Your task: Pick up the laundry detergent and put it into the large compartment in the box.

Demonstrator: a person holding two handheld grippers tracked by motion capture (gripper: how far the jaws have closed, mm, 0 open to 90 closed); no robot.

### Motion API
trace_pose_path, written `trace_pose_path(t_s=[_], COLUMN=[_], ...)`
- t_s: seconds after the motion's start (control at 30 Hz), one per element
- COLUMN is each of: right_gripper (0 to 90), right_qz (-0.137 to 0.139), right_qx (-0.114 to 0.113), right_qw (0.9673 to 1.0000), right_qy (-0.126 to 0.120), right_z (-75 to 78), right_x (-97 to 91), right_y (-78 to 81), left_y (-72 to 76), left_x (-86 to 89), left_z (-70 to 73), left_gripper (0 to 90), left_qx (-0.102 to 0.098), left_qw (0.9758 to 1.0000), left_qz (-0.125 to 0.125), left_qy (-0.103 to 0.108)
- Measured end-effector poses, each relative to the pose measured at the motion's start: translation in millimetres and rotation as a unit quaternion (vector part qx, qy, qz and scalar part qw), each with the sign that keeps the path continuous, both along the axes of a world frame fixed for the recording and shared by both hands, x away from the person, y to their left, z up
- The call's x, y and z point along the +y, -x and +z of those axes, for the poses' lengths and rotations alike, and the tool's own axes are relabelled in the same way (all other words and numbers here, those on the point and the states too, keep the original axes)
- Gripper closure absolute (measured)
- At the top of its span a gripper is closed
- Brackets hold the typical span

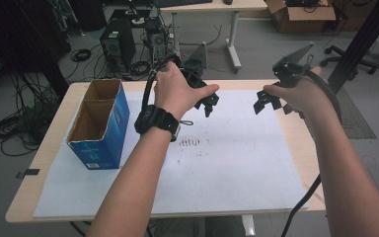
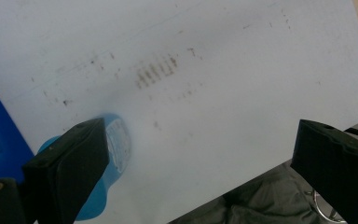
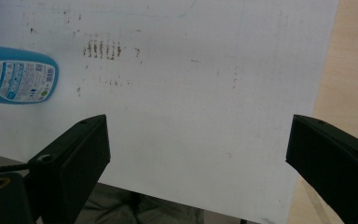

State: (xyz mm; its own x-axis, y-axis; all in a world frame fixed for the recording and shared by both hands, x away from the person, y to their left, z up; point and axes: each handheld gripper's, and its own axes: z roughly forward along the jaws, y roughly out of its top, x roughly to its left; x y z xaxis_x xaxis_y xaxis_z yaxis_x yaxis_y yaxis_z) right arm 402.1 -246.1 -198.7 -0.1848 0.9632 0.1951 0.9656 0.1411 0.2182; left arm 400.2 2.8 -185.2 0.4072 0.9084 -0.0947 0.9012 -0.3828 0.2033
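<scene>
Both forearms come in from the bottom of the high view, a black watch (image 1: 157, 120) on the left wrist. Left gripper (image 1: 208, 101) and right gripper (image 1: 265, 101) hang above the white sheet (image 1: 237, 163), facing each other w/ a gap between. Jaws on both stand wide apart, nothing between them.

Thing nearest the work looks like the blue bottle (image 3: 17, 74). It lies on its side on the sheet, label up, just beside the left gripper's jaw in its own view (image 2: 114, 154), next to the blue box (image 1: 101, 126) at the left of the table (image 1: 296, 133).

What could go wrong imo: the bottle is round and lying flat, so a jaw nudging it off-center could roll it away, or slide it on the paper. It also sits close to the box, so the outer jaw might bump the wall.

Box has 2 open compartments, both look empty from above.
</scene>
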Motion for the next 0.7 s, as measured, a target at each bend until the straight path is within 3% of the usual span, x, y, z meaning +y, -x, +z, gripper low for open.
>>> trace_pose_path(t_s=[0.4,0.7], right_gripper=[6.2,6.2], right_qz=[0.005,-0.001], right_qx=[-0.002,-0.004], right_qw=[1.0,1.0], right_qy=[-0.005,-0.006], right_z=[2.2,2.6], right_x=[-0.5,-5.2], right_y=[4.1,4.1], left_y=[2.0,1.9], left_x=[-1.8,10.9], left_z=[5.5,13.2], left_gripper=[4.2,4.1], left_qx=[-0.004,-0.012], left_qw=[1.0,0.9999], left_qz=[-0.006,0.004], left_qy=[-0.005,-0.008])
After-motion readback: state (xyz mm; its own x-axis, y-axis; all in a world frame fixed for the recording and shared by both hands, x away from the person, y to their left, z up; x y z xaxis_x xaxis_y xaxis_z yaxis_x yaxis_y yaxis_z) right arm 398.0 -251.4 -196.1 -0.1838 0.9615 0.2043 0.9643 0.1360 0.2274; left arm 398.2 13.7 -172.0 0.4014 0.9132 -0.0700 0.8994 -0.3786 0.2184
